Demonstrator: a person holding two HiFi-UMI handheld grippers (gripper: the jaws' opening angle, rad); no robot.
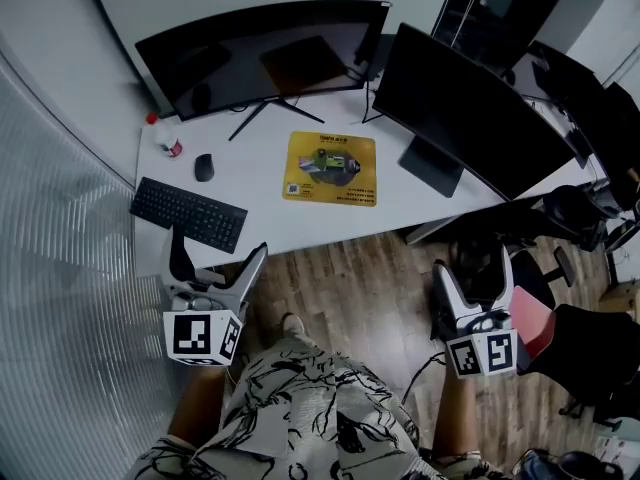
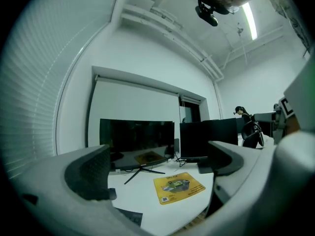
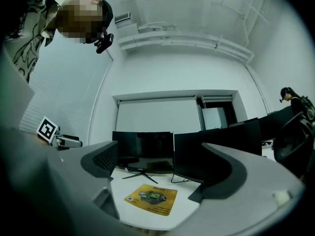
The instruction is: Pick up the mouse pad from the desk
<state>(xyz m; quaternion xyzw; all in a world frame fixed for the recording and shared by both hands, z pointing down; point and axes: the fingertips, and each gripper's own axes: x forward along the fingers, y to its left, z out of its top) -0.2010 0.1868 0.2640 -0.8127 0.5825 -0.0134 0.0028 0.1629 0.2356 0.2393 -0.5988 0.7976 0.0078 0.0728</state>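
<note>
A yellow mouse pad (image 1: 330, 168) with a printed picture lies flat on the white desk (image 1: 270, 183), in front of the two monitors. My left gripper (image 1: 215, 253) hangs open and empty over the floor, short of the desk's front edge and below the keyboard. My right gripper (image 1: 472, 273) is also open and empty, low at the right, off the desk's corner. In the left gripper view the mouse pad (image 2: 179, 187) shows between the spread jaws of the left gripper (image 2: 157, 168), well ahead. The right gripper view likewise frames the mouse pad (image 3: 150, 198) far beyond the right gripper (image 3: 162, 168).
A black keyboard (image 1: 188, 213) and black mouse (image 1: 204, 167) lie left of the pad, with a small red-capped bottle (image 1: 165, 138) behind them. A curved monitor (image 1: 265, 53) and a second monitor (image 1: 465, 113) stand at the back. Office chairs (image 1: 580, 218) crowd the right over wooden floor (image 1: 360, 278).
</note>
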